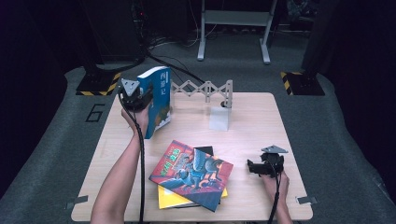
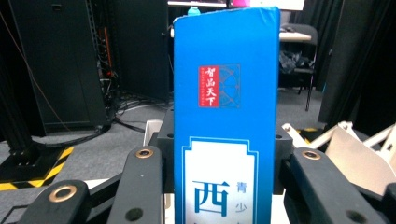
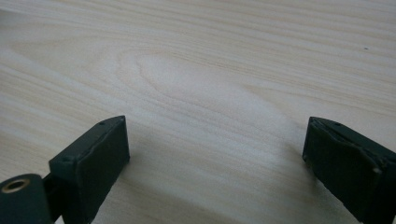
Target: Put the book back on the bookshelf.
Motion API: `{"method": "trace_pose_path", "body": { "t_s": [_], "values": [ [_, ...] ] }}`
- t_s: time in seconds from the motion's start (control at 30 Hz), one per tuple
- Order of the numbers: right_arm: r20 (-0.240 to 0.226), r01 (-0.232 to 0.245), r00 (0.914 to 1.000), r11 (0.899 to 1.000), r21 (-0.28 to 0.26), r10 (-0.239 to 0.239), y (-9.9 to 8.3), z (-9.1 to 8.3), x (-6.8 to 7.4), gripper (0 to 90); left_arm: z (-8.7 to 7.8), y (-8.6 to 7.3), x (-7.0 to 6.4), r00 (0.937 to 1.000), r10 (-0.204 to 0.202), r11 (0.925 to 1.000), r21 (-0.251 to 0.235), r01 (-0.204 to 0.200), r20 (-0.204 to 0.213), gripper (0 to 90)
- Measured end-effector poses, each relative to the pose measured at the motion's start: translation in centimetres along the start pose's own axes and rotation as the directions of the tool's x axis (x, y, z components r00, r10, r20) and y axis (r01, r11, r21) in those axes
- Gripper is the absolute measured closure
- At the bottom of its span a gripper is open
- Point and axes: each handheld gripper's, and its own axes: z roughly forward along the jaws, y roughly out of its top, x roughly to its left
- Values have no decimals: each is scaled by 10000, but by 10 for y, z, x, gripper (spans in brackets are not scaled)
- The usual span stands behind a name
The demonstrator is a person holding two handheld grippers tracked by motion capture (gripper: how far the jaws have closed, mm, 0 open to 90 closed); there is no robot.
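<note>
My left gripper (image 1: 148, 99) holds a thick blue book (image 1: 159, 98) upright above the table's back left, its jaws shut on the lower part. In the left gripper view the blue book (image 2: 226, 102) stands between the two black jaws of the left gripper (image 2: 227, 186), spine toward the camera, with a red label and a white title panel. My right gripper (image 1: 253, 167) rests low over the front right of the wooden table (image 1: 261, 126), jaws pointing left. In its own view the right gripper (image 3: 217, 135) is open over bare wood (image 3: 196, 70).
A colourful picture book (image 1: 191, 171) lies on a yellow book (image 1: 169, 199) at the front middle. A white block (image 1: 219, 117) and a grey folding rack (image 1: 201, 88) stand at the back. Yellow-black striped stand feet (image 1: 97, 84) sit on the floor behind.
</note>
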Motion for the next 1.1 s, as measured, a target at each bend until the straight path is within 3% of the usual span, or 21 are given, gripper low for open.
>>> {"method": "trace_pose_path", "body": {
  "t_s": [0.27, 0.7, 1.1],
  "values": [
    [-36, 4, 10000, 10000, -12, -4, 0, 0, 0, 65, -19, -4, 0, 9997, 180, 9984, 528, -188, 158, 611],
    [-60, 53, 10000, 10000, 19, -53, 0, 0, 0, 66, -45, -13, 10, 9995, -39, 9946, 1039, 6, 315, 608],
    [-72, 56, 10000, 10000, 27, -56, 0, -1, 0, 67, -62, -21, 25, 9978, -62, 9808, 1947, -69, 666, 604]
  ]
}}
